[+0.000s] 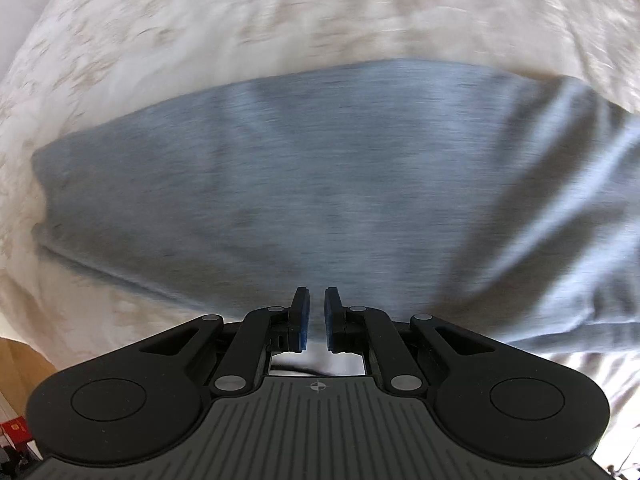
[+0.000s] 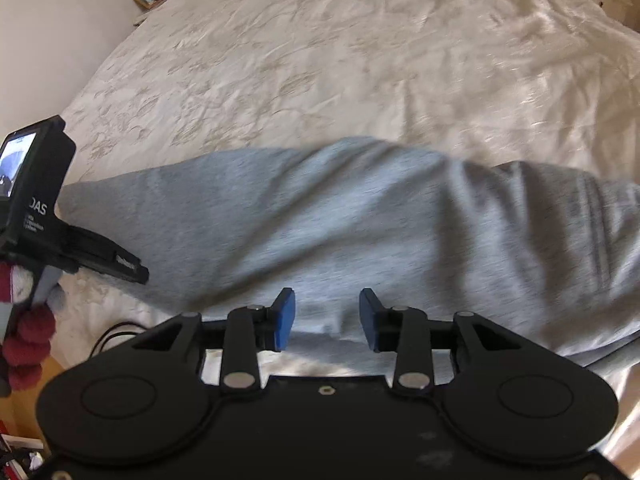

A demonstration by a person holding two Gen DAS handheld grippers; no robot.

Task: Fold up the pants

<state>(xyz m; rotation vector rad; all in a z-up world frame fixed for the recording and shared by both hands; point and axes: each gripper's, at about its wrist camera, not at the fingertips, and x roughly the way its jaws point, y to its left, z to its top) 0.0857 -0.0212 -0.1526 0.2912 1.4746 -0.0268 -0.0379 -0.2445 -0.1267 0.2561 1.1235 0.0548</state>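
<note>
Left hand-held gripper (image 1: pixel 316 294) over grey pants (image 1: pixel 280 168)

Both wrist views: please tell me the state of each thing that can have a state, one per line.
pants: lying flat on the bed, creased, apparently doubled over.
left gripper: nearly shut, narrow gap, at the near pants edge; grip on cloth not clear.
right gripper: open, holding nothing, over the pants.
bed cover: spread out, wrinkled.
</note>
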